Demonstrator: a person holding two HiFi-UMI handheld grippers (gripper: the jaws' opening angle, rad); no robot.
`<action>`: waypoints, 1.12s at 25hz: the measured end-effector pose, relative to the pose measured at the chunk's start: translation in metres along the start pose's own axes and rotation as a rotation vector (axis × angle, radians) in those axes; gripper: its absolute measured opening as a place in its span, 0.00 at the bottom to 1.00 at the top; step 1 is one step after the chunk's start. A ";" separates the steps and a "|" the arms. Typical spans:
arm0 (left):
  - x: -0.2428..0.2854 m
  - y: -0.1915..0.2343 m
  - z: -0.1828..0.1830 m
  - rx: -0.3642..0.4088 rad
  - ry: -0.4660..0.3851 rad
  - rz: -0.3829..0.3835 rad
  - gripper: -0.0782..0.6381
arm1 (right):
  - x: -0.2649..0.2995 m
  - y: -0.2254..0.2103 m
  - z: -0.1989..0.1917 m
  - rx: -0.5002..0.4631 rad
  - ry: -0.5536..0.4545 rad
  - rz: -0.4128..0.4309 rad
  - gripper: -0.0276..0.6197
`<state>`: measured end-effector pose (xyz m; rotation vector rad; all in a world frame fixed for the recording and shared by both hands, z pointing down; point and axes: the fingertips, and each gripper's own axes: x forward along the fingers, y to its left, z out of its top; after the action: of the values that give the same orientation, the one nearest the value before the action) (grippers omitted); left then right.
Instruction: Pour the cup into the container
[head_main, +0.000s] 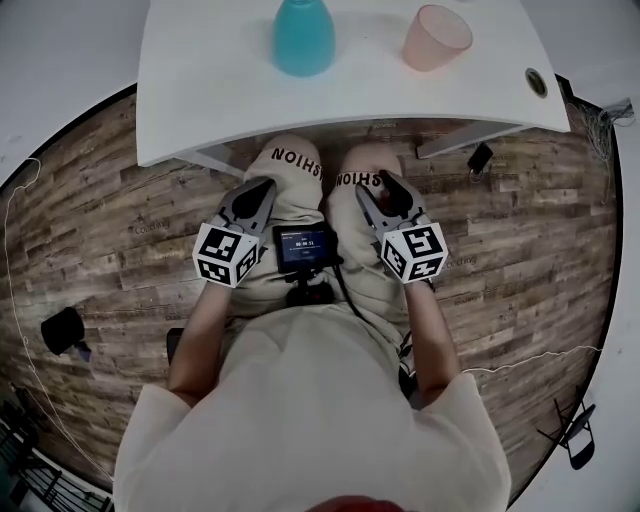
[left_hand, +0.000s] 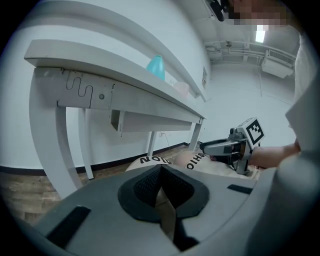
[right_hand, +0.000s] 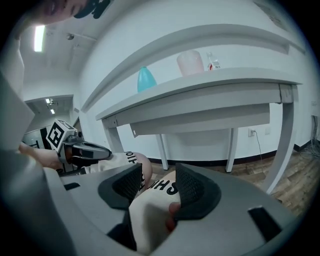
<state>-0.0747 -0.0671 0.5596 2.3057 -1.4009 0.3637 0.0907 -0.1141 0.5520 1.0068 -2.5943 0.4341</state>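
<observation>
Pink cup (head_main: 436, 36) stands on white worktop (head_main: 200, 90), toward far right corner. Teal container (head_main: 303, 36) stands left of cup, apart from it, mid-worktop by far edge. Both grippers well short of worktop's near edge, over seated person's thighs (head_main: 300, 185). Left gripper (head_main: 262, 185): jaw tips together, nothing gripped. Right gripper (head_main: 385, 185): jaws partly apart, only trouser cloth seen through gap, nothing gripped.

Smooth matt table (head_main: 200, 80), rough wood-grain floor (head_main: 120, 250), frosted plastic cup (head_main: 436, 37)
</observation>
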 end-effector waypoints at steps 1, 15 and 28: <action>0.001 0.001 -0.001 -0.009 -0.001 -0.006 0.12 | 0.001 0.000 -0.001 -0.003 0.006 -0.004 0.37; 0.014 -0.021 -0.008 0.144 0.089 0.013 0.12 | -0.003 0.000 -0.004 -0.069 0.027 -0.052 0.37; 0.013 -0.034 -0.003 0.077 0.075 -0.033 0.12 | -0.027 -0.006 0.001 -0.043 -0.029 -0.095 0.37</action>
<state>-0.0391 -0.0619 0.5606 2.3474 -1.3329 0.4970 0.1135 -0.1022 0.5412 1.1237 -2.5573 0.3413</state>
